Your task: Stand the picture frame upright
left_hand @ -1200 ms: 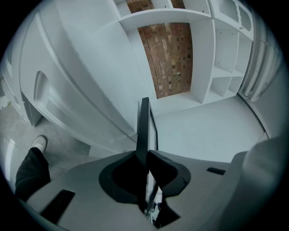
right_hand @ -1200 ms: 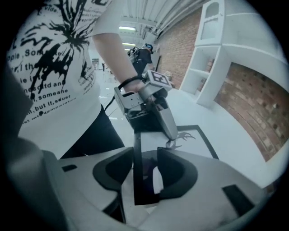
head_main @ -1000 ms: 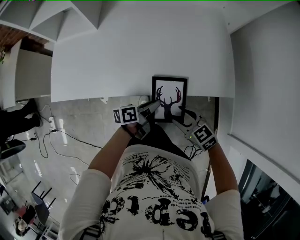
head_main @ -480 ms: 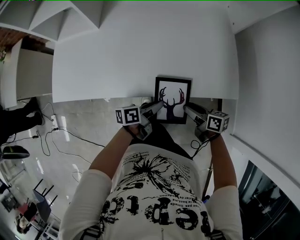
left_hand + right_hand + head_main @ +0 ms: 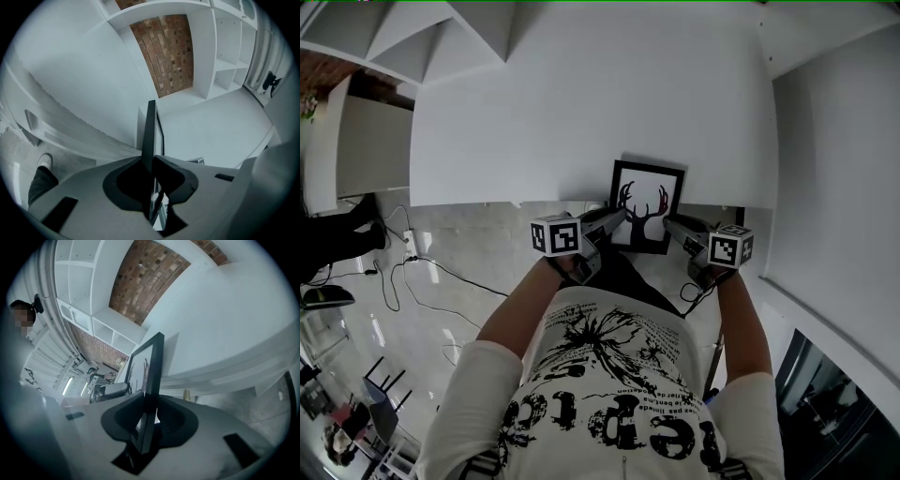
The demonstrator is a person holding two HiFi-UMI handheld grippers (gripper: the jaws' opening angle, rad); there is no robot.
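Note:
A black picture frame with a deer-antler print is at the near edge of the white table, tilted up towards me. My left gripper is shut on its left edge; in the left gripper view the frame runs edge-on between the jaws of the left gripper. My right gripper is at the right edge with its jaws closing. In the right gripper view the frame sits in the right gripper, and both jaws touch it.
White shelving stands beyond the table's far left, with a brick wall behind it. A white wall panel flanks the table on the right. Cables lie on the floor to the left. A person stands far off.
My right gripper has swung up from below the frame to its right edge, and its jaws have narrowed onto it. The frame has shifted slightly right. The left gripper keeps its grip.

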